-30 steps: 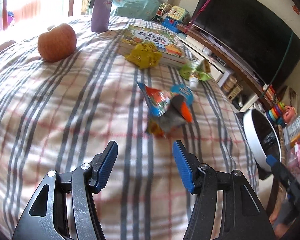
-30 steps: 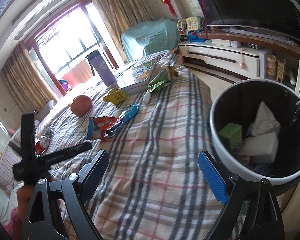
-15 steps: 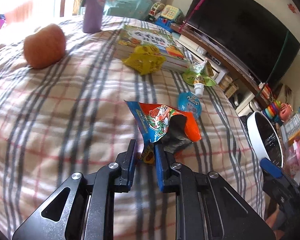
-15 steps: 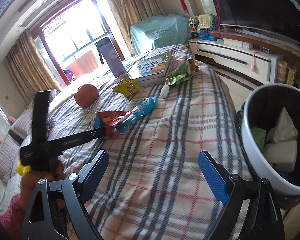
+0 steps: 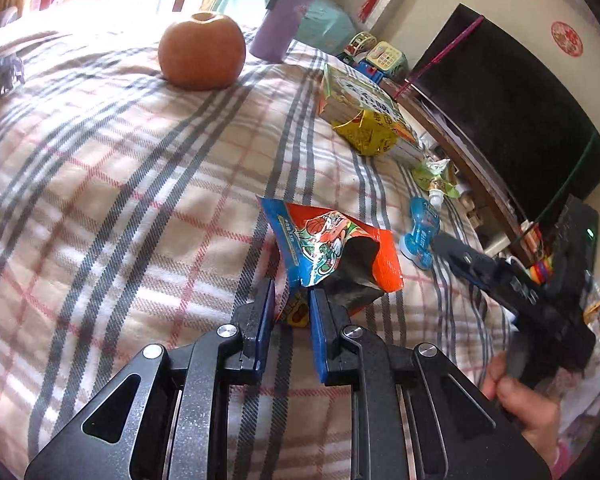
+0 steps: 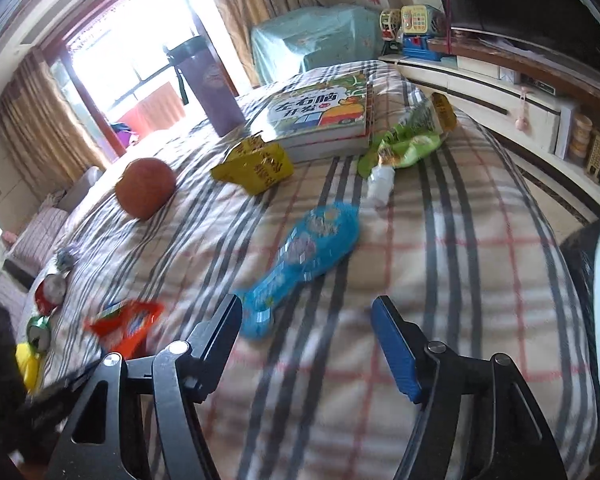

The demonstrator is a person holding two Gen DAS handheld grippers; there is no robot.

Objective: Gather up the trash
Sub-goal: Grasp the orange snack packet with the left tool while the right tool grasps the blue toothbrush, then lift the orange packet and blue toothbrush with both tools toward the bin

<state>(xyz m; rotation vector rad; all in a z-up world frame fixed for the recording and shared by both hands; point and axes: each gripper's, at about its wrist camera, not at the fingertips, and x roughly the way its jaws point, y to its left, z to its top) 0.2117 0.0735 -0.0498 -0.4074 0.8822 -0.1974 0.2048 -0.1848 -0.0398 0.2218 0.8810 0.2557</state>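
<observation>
On the plaid bedspread (image 5: pixel 100 184), the near corner of the crinkled orange-and-blue foil snack bag (image 5: pixel 332 248) is pinched between the narrowed blue pads of the left gripper (image 5: pixel 291 312). To its right, the blue plastic fish-shaped wrapper (image 6: pixel 304 256) is seen just ahead of the right gripper (image 6: pixel 306 332), untouched, whose jaws are closing with only bedspread between them.
</observation>
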